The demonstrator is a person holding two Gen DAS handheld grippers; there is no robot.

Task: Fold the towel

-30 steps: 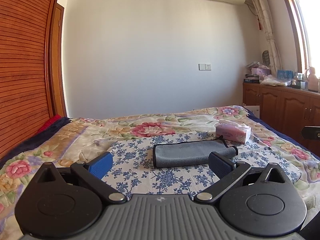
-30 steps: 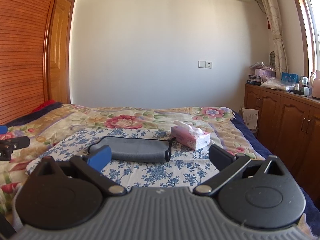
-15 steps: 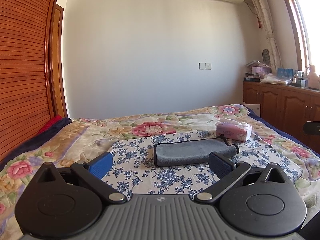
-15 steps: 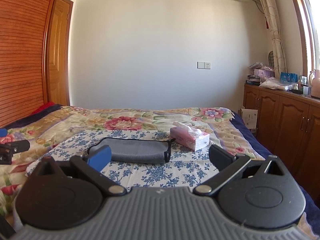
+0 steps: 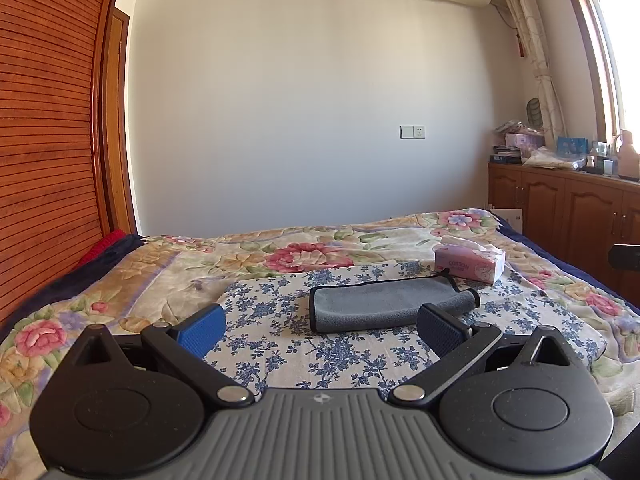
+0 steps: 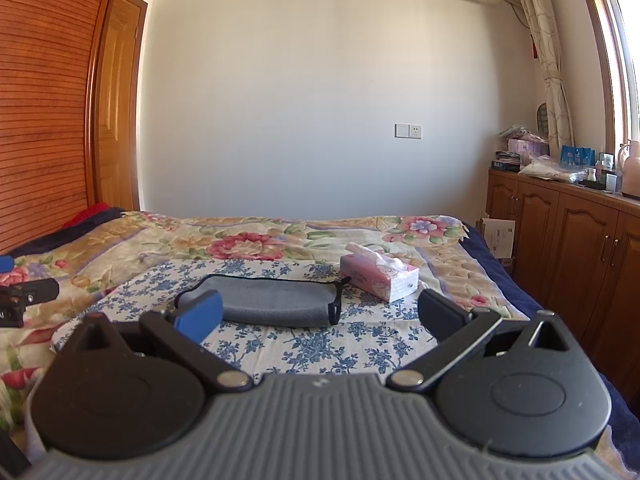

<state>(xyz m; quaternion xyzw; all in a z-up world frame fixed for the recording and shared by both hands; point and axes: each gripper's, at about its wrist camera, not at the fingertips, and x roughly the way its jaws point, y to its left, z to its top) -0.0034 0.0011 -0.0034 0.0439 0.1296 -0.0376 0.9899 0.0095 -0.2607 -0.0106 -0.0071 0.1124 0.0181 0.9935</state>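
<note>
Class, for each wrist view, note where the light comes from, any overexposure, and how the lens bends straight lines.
Left wrist view: daylight enters from the window, which is blown out; the wardrobe edge bows. Right wrist view: the window is again overexposed, the door frame curves, and the towel stays sharp.

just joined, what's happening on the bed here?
A person holds two handheld grippers over a bed. The grey towel already lies folded into a narrow strip on the blue-flowered cloth, with a pink tissue box just beyond it. The left gripper and right gripper are both open, held back from the towel and touching nothing. The fold looks done, or is between steps.
</note>
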